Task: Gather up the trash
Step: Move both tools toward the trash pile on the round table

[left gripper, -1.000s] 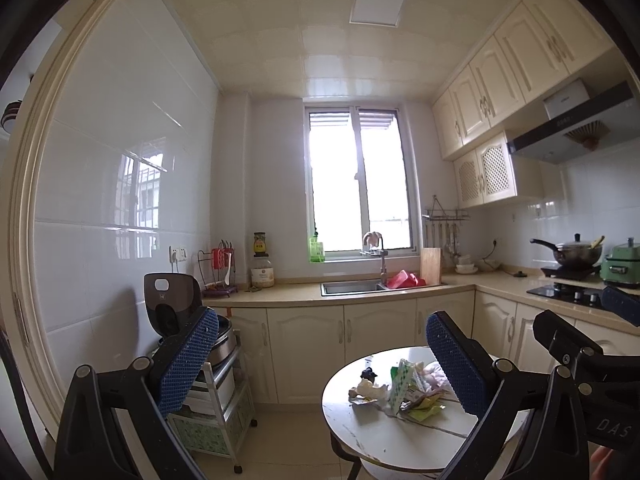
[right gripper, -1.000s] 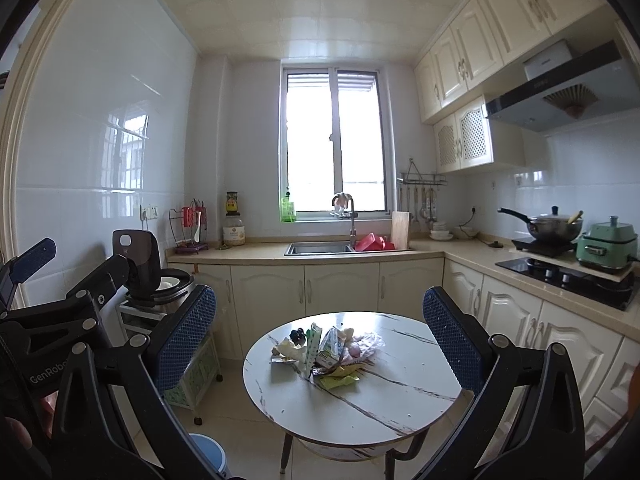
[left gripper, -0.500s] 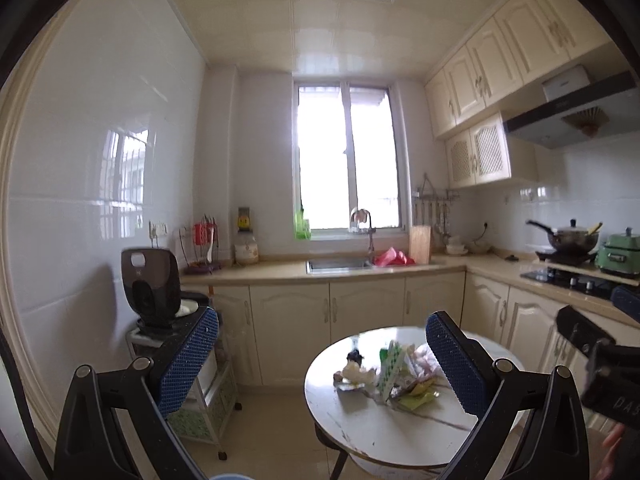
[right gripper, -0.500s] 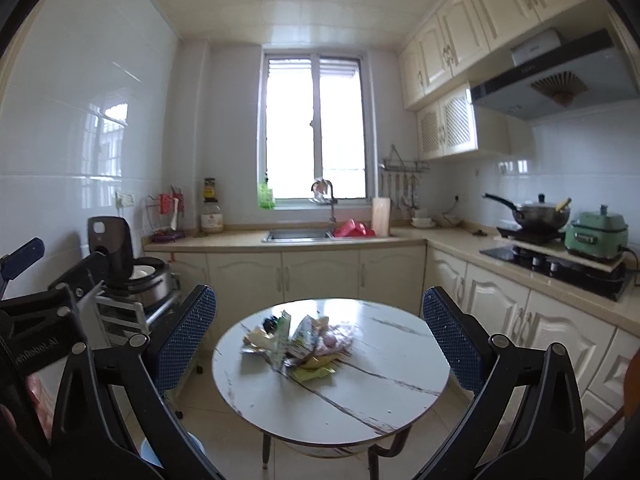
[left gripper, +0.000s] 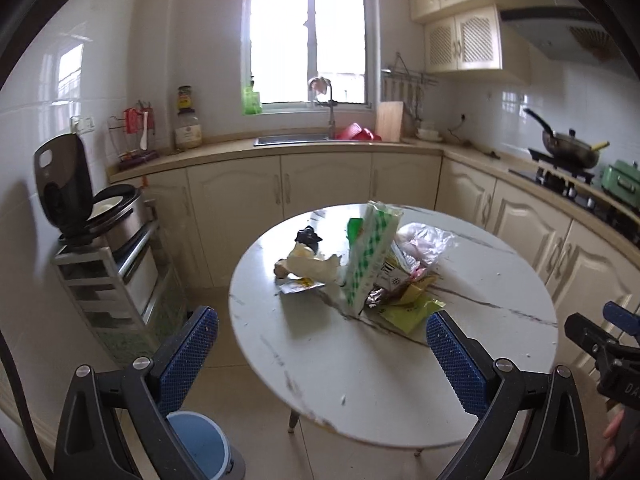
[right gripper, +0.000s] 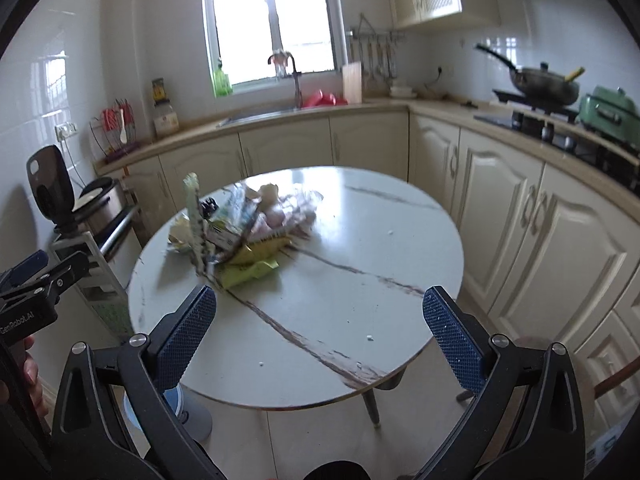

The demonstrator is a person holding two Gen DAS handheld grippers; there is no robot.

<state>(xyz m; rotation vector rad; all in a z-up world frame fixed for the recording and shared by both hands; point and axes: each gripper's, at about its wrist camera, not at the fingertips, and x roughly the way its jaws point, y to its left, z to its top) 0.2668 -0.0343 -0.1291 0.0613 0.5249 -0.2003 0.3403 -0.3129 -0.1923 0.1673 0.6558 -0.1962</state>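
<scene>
While both tools hang short of the round surface, nothing gripped: left gripper with jaws spread wide, right gripper likewise spread and empty. Trash heap sitting left of centre on that surface, well ahead of both. Mostly wrappers and film, so probably light, limp and crinkly, likely to slide on the glossy top. Green-checked packet standing upright, looks stiffest; best pinched across its top edge. Clear plastic bag soft, apparently holding something pale (contents unclear); better taken by a bunched fold. Yellow-green wrapper lying flat at the near edge of the heap, hard to get under; better pinched at a raised corner. Blue bin on the floor beside the table, near the left jaws; contents not visible.
</scene>
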